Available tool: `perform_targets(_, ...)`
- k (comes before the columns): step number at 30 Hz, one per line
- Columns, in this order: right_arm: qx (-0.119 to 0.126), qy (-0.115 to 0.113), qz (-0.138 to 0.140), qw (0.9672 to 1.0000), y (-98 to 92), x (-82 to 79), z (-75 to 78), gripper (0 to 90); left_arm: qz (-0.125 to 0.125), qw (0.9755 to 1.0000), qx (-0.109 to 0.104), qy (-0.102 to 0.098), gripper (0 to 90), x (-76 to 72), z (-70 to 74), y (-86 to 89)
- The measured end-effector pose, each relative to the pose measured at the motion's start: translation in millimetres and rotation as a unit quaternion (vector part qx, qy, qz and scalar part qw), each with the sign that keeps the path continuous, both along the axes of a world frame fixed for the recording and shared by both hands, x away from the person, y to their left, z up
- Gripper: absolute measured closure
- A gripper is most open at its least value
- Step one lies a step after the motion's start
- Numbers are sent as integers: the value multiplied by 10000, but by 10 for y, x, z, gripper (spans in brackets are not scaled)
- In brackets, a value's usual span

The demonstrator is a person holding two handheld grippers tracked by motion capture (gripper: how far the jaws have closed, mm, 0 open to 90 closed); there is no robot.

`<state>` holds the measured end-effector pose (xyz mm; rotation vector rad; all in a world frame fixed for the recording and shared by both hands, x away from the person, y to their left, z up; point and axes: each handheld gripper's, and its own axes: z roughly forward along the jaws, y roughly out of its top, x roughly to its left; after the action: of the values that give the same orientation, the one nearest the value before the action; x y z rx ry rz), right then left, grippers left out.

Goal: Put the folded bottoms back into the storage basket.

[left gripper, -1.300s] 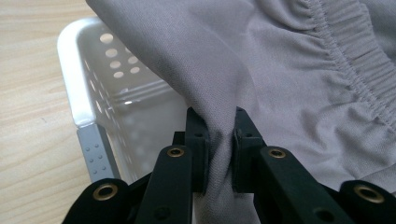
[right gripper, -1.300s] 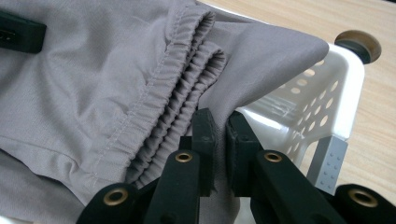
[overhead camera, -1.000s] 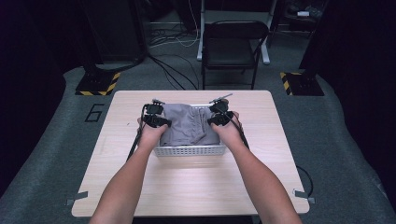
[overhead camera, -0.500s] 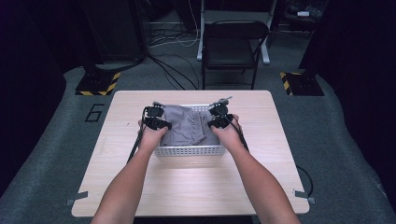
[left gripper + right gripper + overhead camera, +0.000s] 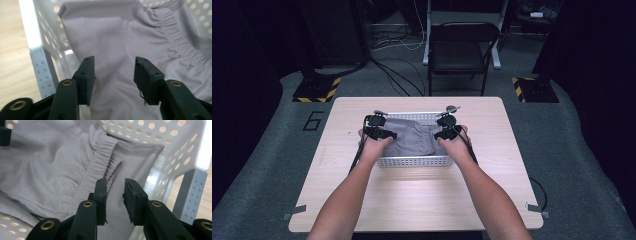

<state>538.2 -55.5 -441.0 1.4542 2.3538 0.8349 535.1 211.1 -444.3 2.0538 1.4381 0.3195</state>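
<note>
basket: on the table, toward its far middle
cloth: lies inside the basket
left gripper: at the basket's left end, over the cloth
right gripper: at the basket's right end, over the cloth
chair: on the floor behind the table

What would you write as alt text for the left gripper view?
The left gripper, its two black jaws having just opened, hovers over grey cloth lying in a white basket with round holes. An elastic gathered band of the cloth runs along the right side; pale wooden table shows at the left.
</note>
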Motion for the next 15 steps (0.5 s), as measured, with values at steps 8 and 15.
perform_targets(8, 133, -48, 77, 9999, -8, -66, 31, 641, -124, 9998, -150, -62, 485, -87, 113, 1)
perform_targets(15, 204, -121, 301, 9993, -3, -204, 125, 607, -337, 9989, -291, -142, 485, -226, 224, -7)
